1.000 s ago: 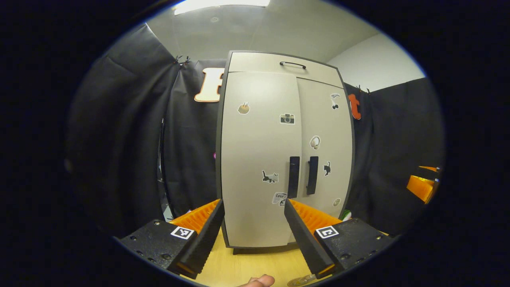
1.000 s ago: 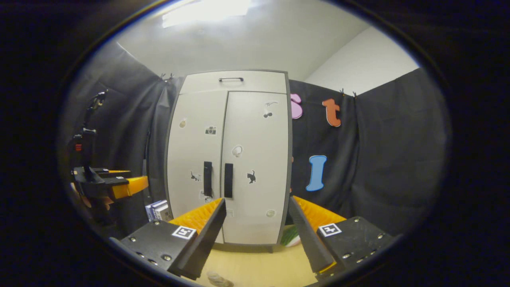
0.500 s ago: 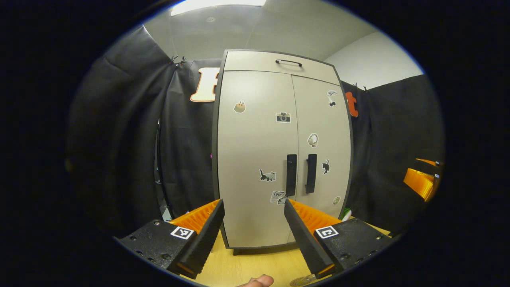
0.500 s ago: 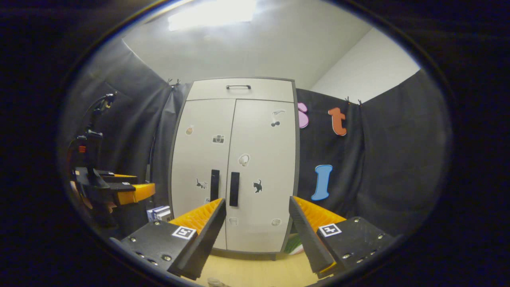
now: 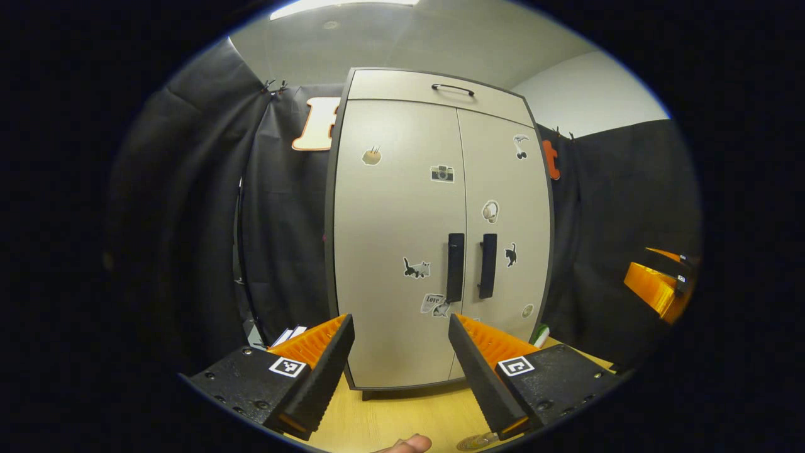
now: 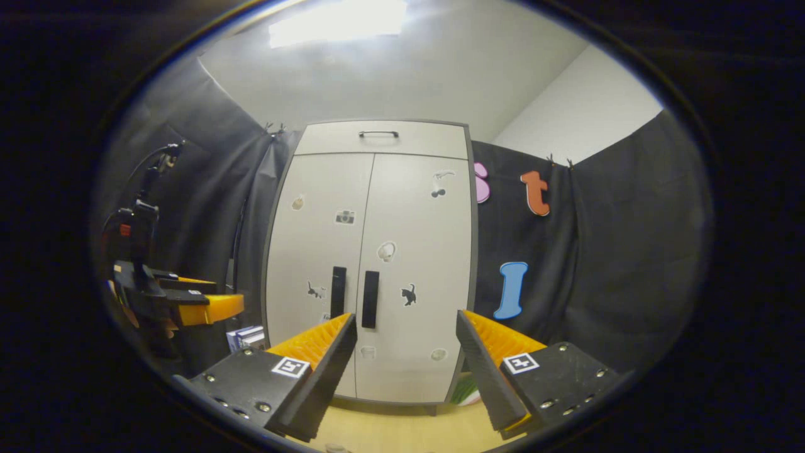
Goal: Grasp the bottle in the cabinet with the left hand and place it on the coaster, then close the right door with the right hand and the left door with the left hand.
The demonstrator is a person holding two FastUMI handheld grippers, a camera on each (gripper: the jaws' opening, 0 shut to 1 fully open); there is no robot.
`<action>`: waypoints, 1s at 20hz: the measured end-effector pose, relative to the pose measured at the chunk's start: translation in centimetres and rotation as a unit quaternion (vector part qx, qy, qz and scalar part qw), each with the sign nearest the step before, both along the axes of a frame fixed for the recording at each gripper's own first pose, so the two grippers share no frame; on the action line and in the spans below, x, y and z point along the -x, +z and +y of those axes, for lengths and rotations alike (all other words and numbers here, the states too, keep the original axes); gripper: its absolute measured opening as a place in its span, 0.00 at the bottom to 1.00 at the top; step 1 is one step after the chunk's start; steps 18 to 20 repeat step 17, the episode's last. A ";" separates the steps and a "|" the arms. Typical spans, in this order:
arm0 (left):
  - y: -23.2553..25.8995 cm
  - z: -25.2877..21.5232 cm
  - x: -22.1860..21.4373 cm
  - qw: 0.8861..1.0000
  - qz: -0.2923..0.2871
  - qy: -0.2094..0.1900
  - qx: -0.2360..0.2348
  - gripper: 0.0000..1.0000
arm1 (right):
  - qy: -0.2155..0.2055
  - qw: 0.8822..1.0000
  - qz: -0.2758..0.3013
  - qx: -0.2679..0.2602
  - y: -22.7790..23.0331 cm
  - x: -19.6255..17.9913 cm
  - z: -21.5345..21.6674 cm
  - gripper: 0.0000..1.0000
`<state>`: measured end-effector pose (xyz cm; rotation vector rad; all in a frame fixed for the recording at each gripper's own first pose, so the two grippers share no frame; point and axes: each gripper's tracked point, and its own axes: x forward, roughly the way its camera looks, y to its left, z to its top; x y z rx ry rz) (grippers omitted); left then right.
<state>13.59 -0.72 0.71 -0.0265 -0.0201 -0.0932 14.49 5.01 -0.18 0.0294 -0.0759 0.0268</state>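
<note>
A pale grey cabinet [image 5: 390,220] stands on the wooden table, and both doors are shut, so its inside is hidden. Two dark vertical handles [image 5: 455,267] [image 5: 487,265] sit side by side at the middle seam. My left gripper [image 5: 400,321] is open and empty, a short way in front of the left door. My right gripper [image 6: 406,318] is open too, facing the cabinet [image 6: 402,251] from farther back. A pale round disc [image 5: 475,442], perhaps the coaster, peeks in at the bottom edge of the left gripper view.
Some books [image 6: 245,336] lie left of the cabinet and a green object [image 6: 465,390] lies at its right foot. The left gripper [image 6: 207,308] shows at the far left of the right gripper view. A fingertip [image 5: 409,444] pokes in over the table [image 5: 402,415].
Both cameras drifted slightly. The cabinet now sits a bit higher and farther left in the left gripper view, lower and farther right in the right gripper view. Doors and grippers are unchanged.
</note>
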 end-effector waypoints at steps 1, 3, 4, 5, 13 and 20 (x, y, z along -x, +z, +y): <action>0.0 -0.2 -0.2 1.000 -0.003 -0.003 -0.003 0.95 | -0.002 1.000 0.002 0.000 0.0 -0.7 0.3 0.96; -0.1 -0.5 -0.7 1.000 -0.006 -0.010 -0.016 0.95 | -0.008 1.000 -0.001 0.007 -0.1 -1.3 0.3 1.00; -0.1 -0.6 -0.8 1.000 -0.010 -0.009 -0.019 0.95 | -0.012 1.000 -0.001 0.010 -0.3 -1.3 0.2 0.96; -0.2 -1.0 -1.0 1.000 -0.013 -0.014 -0.018 0.95 | -0.015 1.000 0.001 0.013 -0.6 -1.5 0.3 0.96; -2.1 -5.0 -2.1 0.998 0.008 -0.068 -0.014 0.95 | -0.055 0.998 0.008 0.034 -0.8 -1.3 -1.1 0.96; -1.6 -8.2 -2.2 0.994 0.000 -0.108 -0.018 0.95 | -0.075 0.997 0.006 0.020 -0.4 0.0 -2.9 0.96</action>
